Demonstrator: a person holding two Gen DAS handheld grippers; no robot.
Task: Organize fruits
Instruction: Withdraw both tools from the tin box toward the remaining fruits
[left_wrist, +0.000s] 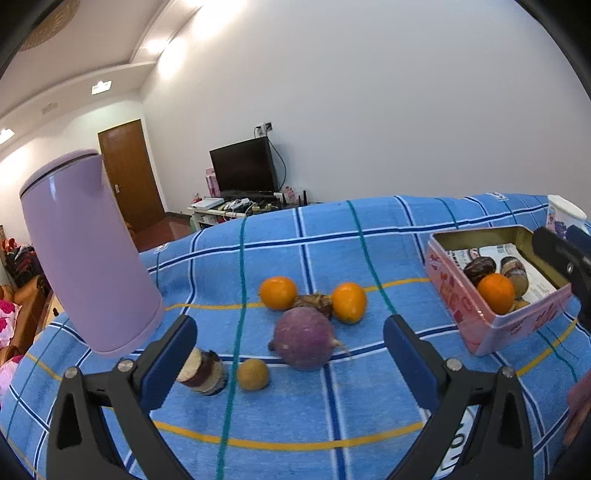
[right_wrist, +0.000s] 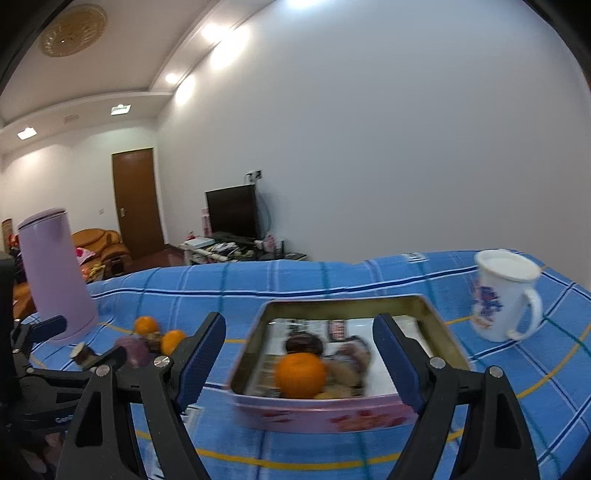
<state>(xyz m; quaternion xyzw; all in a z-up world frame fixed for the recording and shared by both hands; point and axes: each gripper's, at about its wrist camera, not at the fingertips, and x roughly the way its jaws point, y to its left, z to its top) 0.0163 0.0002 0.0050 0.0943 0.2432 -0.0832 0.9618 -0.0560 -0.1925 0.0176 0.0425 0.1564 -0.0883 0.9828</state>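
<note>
In the left wrist view the left tongs (left_wrist: 290, 354) gape empty before a round purple fruit (left_wrist: 303, 338) on the blue checked cloth-covered surface (left_wrist: 332, 413), while in the right wrist view the right tongs (right_wrist: 299, 354) gape empty over the pink rectangular tin box (right_wrist: 332, 417) holding a round orange (right_wrist: 300, 374).

Bright ceiling lights, fisheye warp, perhaps motion-blurred tin (right_wrist: 325, 417)

Lilac flask (left_wrist: 86, 254) stands upright at left on the blue checked cloth (left_wrist: 369, 236) covering the bench. White mug (right_wrist: 504, 295) with floral print, handle to the right, stands at far right of the cloth. Behind the bench: dark TV (left_wrist: 245, 166) on a low cluttered stand (left_wrist: 229, 208) against a white wall (left_wrist: 369, 92); brown door (left_wrist: 129, 173) at left, shut; orange sofa (right_wrist: 101, 242) beside it. Ceiling lights (right_wrist: 27, 133) on.
</note>
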